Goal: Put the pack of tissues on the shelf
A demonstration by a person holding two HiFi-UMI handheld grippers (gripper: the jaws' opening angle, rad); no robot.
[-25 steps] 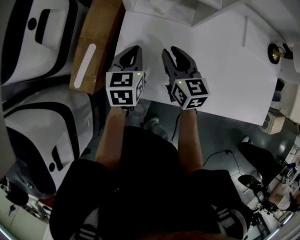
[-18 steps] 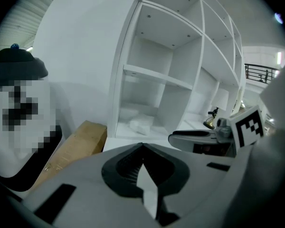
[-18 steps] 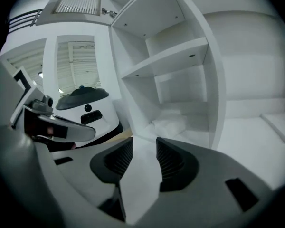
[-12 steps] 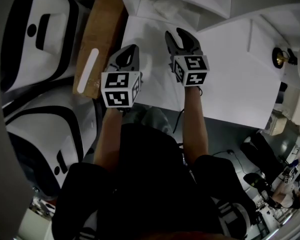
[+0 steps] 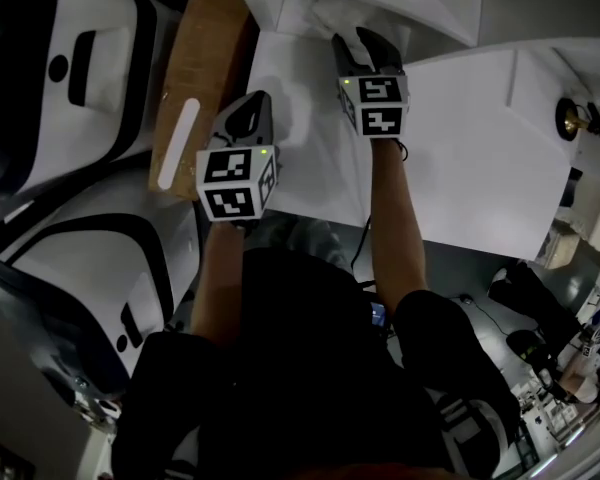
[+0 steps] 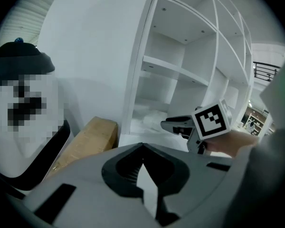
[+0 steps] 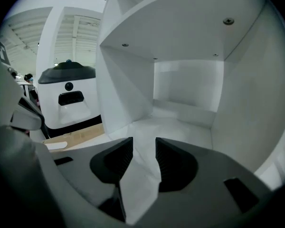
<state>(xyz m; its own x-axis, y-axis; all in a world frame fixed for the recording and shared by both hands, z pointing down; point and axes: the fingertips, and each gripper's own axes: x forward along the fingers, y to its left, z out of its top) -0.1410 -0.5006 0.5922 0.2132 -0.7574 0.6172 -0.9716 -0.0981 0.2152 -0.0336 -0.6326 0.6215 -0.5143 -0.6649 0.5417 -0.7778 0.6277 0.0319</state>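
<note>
Head view steeply downward; both gripper views near, facing shared shelf

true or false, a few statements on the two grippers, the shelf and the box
The right gripper is clamped on something. False: its jaws have just been opening and stand apart, nothing between them.
The left gripper has jaws that meet at the tips. True.
A cardboard box lies beside the shelf. True.
The left gripper is further into the shelf than the right. False: the right one is ahead, inside a compartment.
</note>
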